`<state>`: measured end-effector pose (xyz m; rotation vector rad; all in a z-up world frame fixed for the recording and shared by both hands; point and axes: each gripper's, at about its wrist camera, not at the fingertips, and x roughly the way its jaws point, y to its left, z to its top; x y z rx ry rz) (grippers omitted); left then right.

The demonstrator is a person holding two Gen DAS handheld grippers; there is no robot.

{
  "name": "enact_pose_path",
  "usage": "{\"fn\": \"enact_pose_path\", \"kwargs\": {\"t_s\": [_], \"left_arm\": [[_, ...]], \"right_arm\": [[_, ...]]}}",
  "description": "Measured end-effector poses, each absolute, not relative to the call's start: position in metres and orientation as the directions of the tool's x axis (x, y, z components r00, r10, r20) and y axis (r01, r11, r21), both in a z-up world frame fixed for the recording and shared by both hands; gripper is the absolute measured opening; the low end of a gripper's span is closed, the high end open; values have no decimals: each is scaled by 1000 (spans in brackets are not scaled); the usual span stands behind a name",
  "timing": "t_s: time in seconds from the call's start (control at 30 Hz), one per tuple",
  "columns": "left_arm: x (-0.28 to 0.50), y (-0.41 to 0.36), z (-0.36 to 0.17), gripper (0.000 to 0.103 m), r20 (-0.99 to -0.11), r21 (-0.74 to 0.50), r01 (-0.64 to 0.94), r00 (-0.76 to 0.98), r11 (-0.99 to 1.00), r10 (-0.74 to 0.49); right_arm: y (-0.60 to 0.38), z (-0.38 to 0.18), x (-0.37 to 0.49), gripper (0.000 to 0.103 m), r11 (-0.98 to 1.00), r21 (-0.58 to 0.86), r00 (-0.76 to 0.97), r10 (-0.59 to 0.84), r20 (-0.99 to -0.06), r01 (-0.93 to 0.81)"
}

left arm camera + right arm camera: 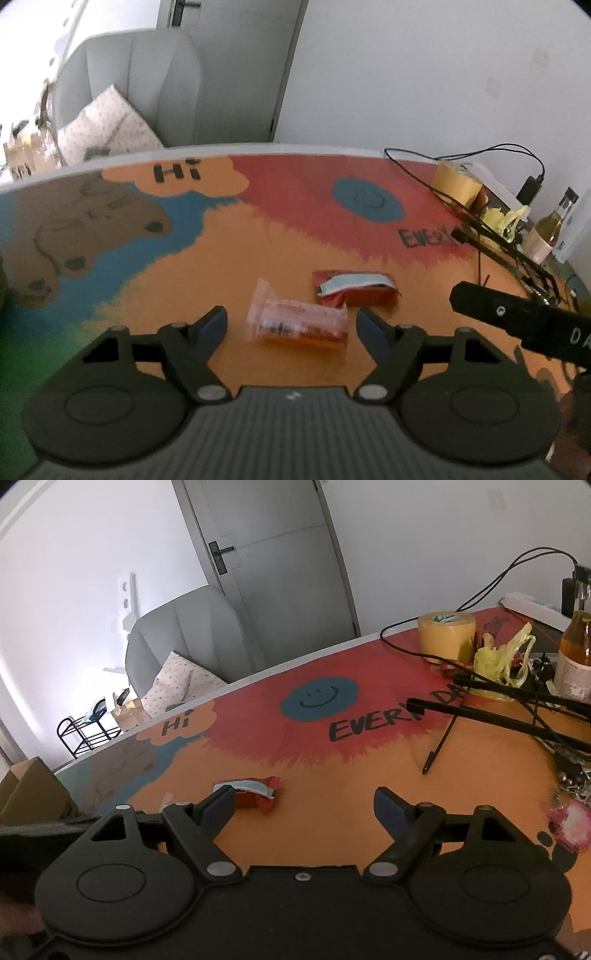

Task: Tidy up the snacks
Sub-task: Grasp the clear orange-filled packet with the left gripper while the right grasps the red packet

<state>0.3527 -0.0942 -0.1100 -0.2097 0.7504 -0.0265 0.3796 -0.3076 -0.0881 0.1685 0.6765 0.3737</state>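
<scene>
Lettering reading "Hi" [177, 725] and "EVERY DAY" [373, 725] is painted on the colourful tabletop [221, 251]. A clear snack packet [299, 323] is seen between the left gripper [291, 323] fingers, which are spread wide and grip nothing. A red snack packet [354, 290] lies just beyond it. The right gripper [306, 805] is likewise spread and empty. Yellow tape [447, 635] stands far right.

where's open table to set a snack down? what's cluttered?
Free: the orange stretch right of the red packet, between the right gripper and the EVERY lettering; also the left side by the Hi print.
Crowded: the right edge, around the tape roll, yellow bag, bottle and cables.
</scene>
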Motion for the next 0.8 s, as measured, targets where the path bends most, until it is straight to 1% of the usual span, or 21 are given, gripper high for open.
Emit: {"fn": "enact_pose_path", "kwargs": {"t_s": [0.07, 0.17, 0.2, 0.3, 0.67, 0.77, 0.8], "left_arm": [[355, -96, -111, 71, -674, -185, -51, 733, 981, -89], [355, -97, -111, 56, -672, -147, -57, 739, 988, -58], [354, -94, -111, 52, -669, -158, -57, 740, 986, -65], [351, -87, -111, 50, -666, -153, -69, 744, 986, -51], [339, -49, -102, 49, -657, -173, -151, 754, 973, 0], [337, -42, -101, 49, -653, -177, -169, 757, 970, 13], [337, -40, -100, 49, -652, -179, -174, 758, 968, 16]], "right_arm": [[-306, -89, 382, 82, 920, 273, 715, 391, -580, -282], [-300, -90, 386, 82, 916, 278, 709, 400, -581, -290], [-297, -89, 387, 82, 915, 280, 708, 403, -580, -292], [-287, -88, 391, 82, 908, 289, 702, 418, -577, -304], [-244, -90, 399, 84, 902, 254, 678, 429, -596, -348], [-237, -92, 402, 88, 903, 240, 676, 426, -602, -356], [-235, -93, 402, 90, 903, 236, 675, 426, -603, -359]]}}
